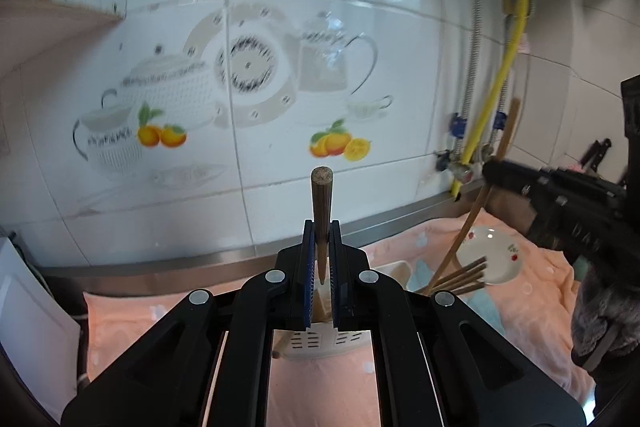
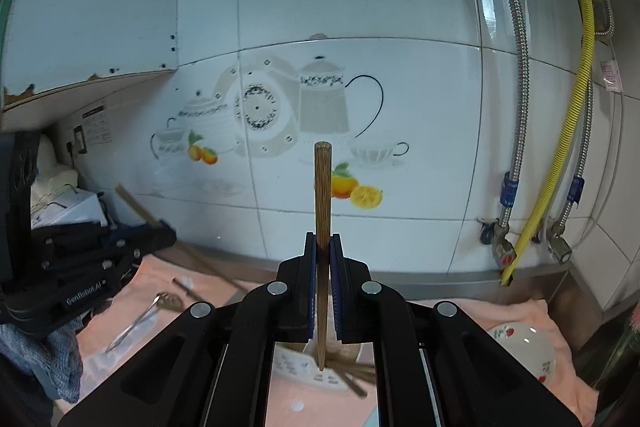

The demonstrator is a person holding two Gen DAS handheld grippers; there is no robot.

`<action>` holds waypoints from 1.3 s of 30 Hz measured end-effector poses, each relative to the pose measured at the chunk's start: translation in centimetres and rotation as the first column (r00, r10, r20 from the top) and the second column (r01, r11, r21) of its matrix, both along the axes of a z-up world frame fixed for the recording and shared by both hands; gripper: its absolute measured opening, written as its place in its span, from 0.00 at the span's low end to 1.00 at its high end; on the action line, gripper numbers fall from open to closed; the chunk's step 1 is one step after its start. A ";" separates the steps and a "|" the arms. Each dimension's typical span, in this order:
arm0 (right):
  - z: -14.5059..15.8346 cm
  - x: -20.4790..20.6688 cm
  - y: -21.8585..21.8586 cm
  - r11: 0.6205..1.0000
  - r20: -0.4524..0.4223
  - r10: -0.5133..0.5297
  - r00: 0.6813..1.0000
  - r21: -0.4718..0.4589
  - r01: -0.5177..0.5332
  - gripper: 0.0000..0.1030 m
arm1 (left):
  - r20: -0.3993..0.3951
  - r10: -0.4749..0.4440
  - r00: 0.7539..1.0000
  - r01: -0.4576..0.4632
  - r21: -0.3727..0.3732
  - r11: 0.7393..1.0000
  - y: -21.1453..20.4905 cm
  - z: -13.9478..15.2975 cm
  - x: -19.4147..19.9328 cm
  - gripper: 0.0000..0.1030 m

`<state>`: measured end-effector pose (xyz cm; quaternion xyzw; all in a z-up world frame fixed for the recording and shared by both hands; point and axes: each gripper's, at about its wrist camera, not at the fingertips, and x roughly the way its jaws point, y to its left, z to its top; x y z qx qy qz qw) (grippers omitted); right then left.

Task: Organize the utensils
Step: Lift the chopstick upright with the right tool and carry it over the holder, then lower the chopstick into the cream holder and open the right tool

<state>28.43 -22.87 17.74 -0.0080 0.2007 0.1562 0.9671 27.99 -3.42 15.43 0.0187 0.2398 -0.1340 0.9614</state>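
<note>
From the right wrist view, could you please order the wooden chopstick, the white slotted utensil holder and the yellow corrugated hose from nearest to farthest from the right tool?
1. Wooden chopstick: clamped upright in the right tool.
2. White slotted utensil holder: just below the tool.
3. Yellow corrugated hose: far right, on the wall.
</note>
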 end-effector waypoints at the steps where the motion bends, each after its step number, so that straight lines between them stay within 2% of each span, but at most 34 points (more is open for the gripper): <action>1: -0.1 0.4 0.1 1.000 0.002 -0.006 1.000 -0.006 0.006 0.06 | -0.009 0.004 1.000 -0.004 -0.001 1.000 0.1 -0.3 0.3 0.05; 10: -3.5 3.6 0.9 1.000 -0.027 -0.021 0.999 0.000 0.021 0.06 | -0.101 0.003 0.995 -0.005 -0.017 1.000 1.1 -3.9 2.6 0.05; 21: -7.6 4.9 1.8 0.999 -0.113 -0.028 0.993 -0.028 0.025 0.06 | -0.155 -0.006 0.988 0.005 -0.009 1.000 1.2 -6.1 3.0 0.05; 34: -7.6 3.7 2.0 0.999 -0.113 -0.025 0.993 -0.040 0.021 0.09 | -0.161 0.006 0.987 -0.005 0.007 1.000 1.4 -6.1 2.2 0.07; 39: -6.7 2.2 2.0 0.999 -0.091 -0.026 0.996 -0.045 0.022 0.20 | -0.143 0.007 0.990 -0.007 0.001 1.000 1.7 -5.5 0.8 0.08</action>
